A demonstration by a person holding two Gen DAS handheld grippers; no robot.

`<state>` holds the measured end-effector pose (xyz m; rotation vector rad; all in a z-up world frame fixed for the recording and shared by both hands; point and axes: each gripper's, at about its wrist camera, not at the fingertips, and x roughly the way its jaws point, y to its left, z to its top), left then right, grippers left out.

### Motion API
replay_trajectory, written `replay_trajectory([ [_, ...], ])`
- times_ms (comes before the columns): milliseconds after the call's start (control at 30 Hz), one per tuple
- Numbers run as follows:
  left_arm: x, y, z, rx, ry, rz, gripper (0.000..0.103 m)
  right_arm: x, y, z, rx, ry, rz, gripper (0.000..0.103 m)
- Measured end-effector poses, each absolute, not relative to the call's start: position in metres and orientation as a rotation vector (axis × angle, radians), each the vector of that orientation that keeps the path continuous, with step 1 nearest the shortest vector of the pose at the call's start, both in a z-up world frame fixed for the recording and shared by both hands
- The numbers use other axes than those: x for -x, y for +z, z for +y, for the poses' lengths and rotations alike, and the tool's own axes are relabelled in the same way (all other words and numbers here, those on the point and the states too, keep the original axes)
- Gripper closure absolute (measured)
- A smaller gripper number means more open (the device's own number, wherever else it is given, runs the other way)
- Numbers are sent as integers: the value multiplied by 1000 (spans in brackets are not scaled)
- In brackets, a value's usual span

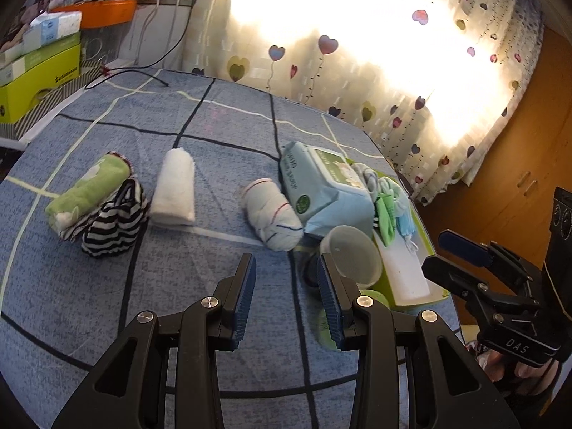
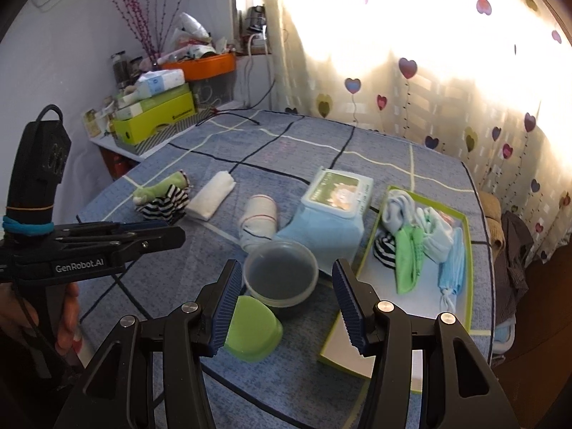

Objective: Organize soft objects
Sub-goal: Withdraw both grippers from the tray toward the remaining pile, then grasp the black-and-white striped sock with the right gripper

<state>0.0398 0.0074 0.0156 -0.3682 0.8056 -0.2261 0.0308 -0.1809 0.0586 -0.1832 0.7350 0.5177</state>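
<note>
On the blue checked table lie a green rolled cloth (image 1: 89, 187), a black-and-white striped cloth (image 1: 114, 223), a white rolled towel (image 1: 175, 187) and a white rolled cloth with red and blue lines (image 1: 273, 214). These also show in the right wrist view: green cloth (image 2: 157, 189), striped cloth (image 2: 166, 207), towel (image 2: 212, 195), lined cloth (image 2: 259, 220). A green-rimmed tray (image 2: 468, 271) holds socks, a green cloth (image 2: 409, 261) and blue masks (image 2: 452, 268). My left gripper (image 1: 287, 298) is open and empty above the table. My right gripper (image 2: 286, 305) is open and empty over a clear tub (image 2: 280, 273).
A blue wet-wipes pack (image 2: 330, 214) lies between the lined cloth and the tray. A green lid (image 2: 252, 329) sits by the clear tub. Boxes and an orange bin (image 2: 200, 66) stand beyond the table's far left edge. A heart-patterned curtain hangs behind.
</note>
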Motion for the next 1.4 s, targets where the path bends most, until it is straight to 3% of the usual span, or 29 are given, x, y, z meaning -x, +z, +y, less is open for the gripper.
replay_trajectory([
  [933, -31, -9, 106, 466, 17, 792, 66, -54, 58, -103, 261, 688, 748, 51],
  [1400, -17, -19, 158, 504, 90, 763, 66, -87, 11, 5, 240, 818, 897, 50],
])
